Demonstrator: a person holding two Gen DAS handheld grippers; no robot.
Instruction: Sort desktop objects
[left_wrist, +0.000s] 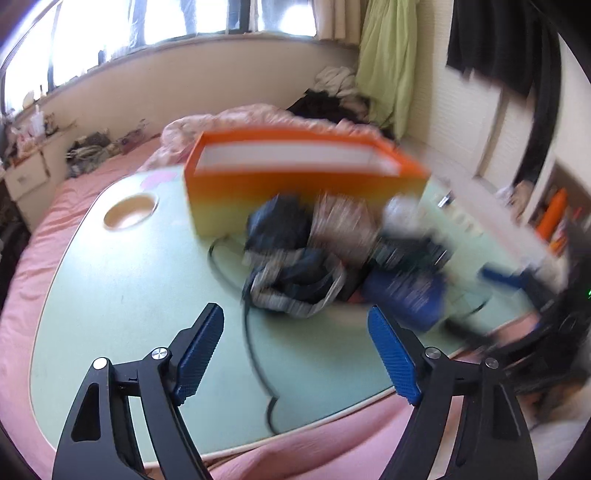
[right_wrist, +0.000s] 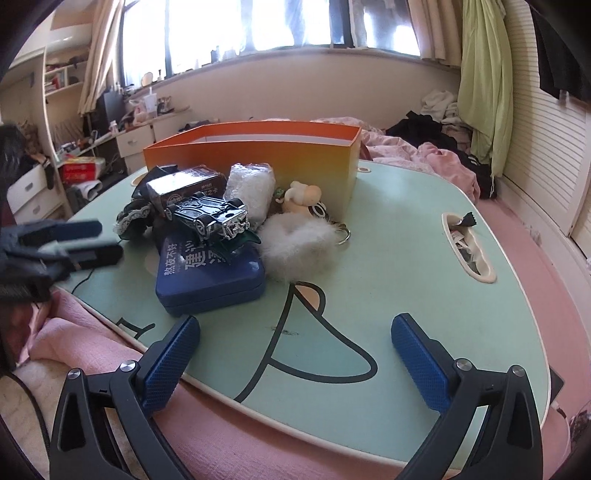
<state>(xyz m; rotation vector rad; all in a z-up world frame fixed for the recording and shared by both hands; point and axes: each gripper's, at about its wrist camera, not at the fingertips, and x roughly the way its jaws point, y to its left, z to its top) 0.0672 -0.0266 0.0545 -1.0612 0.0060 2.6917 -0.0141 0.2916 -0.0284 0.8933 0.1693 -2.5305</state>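
Left tool (left_wrist: 295, 350): hanging spread, gripping nothing
Right tool (right_wrist: 295, 354): hanging spread, gripping nothing
Toy car (right_wrist: 210, 218): sitting on blue case (right_wrist: 210, 273), before orange box (right_wrist: 258, 155)
Bench (right_wrist: 406, 277): carrying everything

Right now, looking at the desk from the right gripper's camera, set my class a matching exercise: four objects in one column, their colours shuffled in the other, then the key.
Objects:
1. storage box
2. flat tin
3. fluffy pom-pom keychain
4. toy car

Colours:
A. white
B. shiny chrome and dark
C. orange fading to yellow
D. dark blue

Pairs: 1-C, 2-D, 3-A, 4-B
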